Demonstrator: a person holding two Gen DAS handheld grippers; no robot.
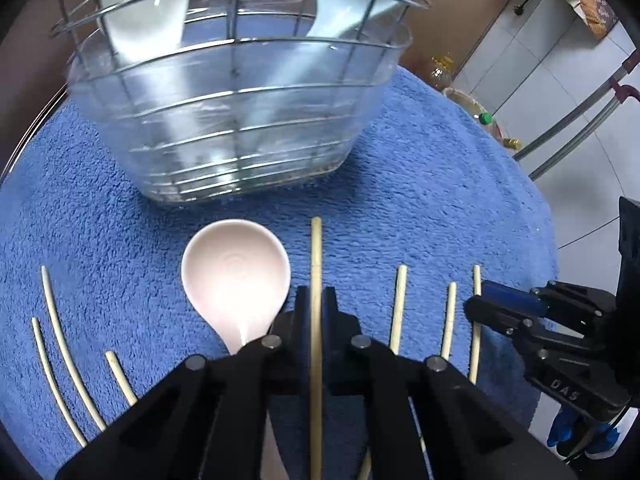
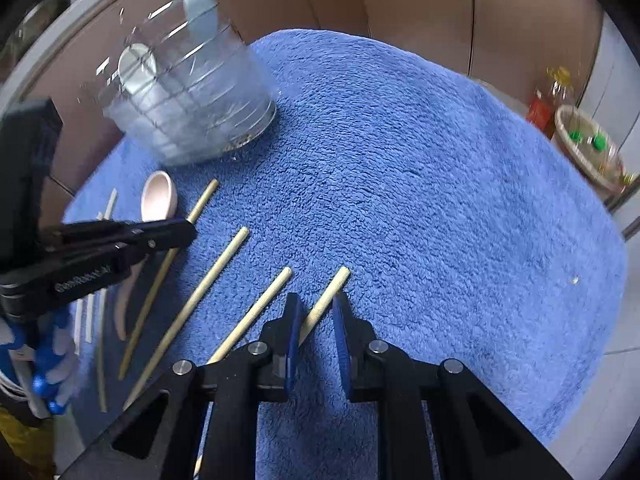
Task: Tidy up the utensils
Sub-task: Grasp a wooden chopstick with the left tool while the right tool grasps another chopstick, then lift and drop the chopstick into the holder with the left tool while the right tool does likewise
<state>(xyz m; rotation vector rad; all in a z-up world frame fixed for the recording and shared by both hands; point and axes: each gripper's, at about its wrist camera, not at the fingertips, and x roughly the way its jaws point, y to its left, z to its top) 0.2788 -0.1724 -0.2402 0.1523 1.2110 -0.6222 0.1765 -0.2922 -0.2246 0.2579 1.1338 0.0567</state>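
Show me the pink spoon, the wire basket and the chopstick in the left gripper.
pink spoon (image 1: 236,270): left wrist view, middle of its bowl.
wire basket (image 1: 240,92): left wrist view, a front wire.
chopstick (image 1: 316,248): left wrist view, shaft just beyond the left gripper (image 1: 316,300), which is shut on it.

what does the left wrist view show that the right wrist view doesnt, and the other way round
Only the left wrist view: the left hand-held gripper shut on a chopstick, seen down its own fingers.

Only the right wrist view: the right hand-held gripper with its jaws apart around the rightmost chopstick.

Both: the blue towel, the wire utensil basket holding two spoons, the pink spoon and the loose chopsticks.
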